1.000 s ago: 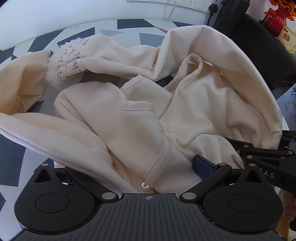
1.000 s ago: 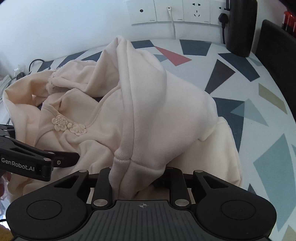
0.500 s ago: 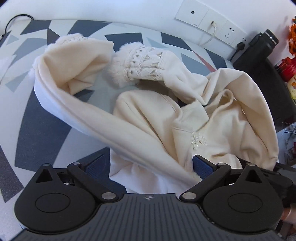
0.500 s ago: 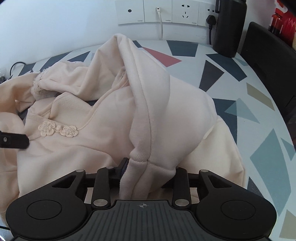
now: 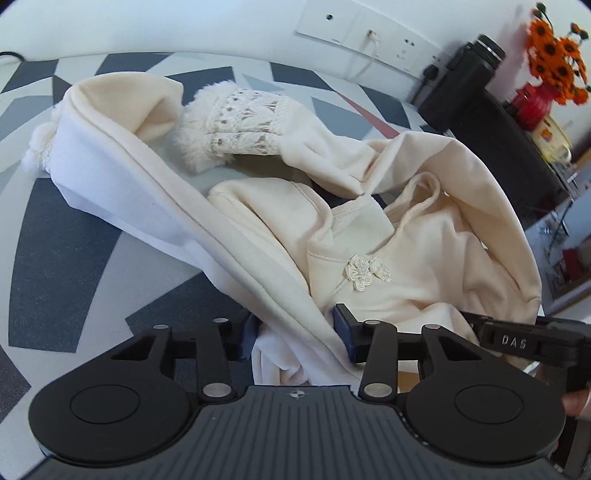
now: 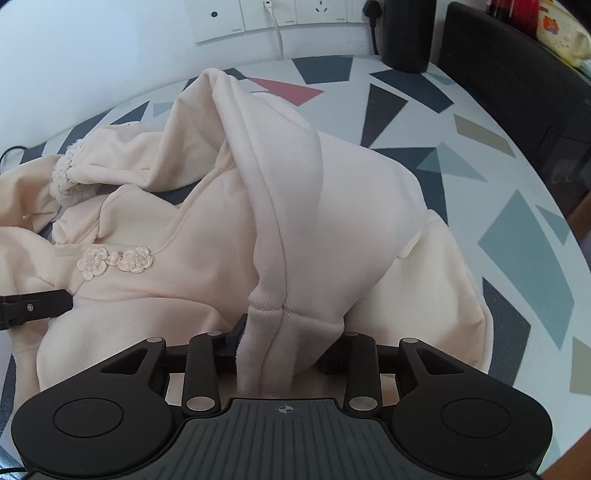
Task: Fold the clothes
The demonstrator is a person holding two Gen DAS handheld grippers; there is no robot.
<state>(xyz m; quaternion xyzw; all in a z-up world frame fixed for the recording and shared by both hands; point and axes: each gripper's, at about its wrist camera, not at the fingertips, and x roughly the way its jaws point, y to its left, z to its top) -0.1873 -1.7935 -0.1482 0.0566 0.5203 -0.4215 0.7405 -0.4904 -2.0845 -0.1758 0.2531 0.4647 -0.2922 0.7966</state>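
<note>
A cream fleece garment (image 5: 424, 251) with flower buttons (image 5: 365, 271) and a lace, fur-trimmed cuff (image 5: 236, 125) lies bunched on the patterned table (image 5: 55, 236). My left gripper (image 5: 295, 336) is shut on a long hem fold of the garment. My right gripper (image 6: 280, 339) is shut on a thick ribbed hem of the same garment (image 6: 280, 206), which rises in a ridge in front of it. The flower buttons (image 6: 114, 260) show at its left. The right gripper's finger shows in the left wrist view (image 5: 517, 341), and the left gripper's fingertip shows in the right wrist view (image 6: 40, 304).
Wall sockets with a white cable (image 6: 273, 22) are at the back. A black cylinder (image 6: 406, 33) stands by the wall, next to a black chair back (image 6: 517, 85). Orange flowers in a red vase (image 5: 546, 74) stand at the far right.
My left gripper has drawn back and up with the hem fold, so the long edge now stretches across the table and the cuff shows fully. The right gripper keeps its grip with little movement.
</note>
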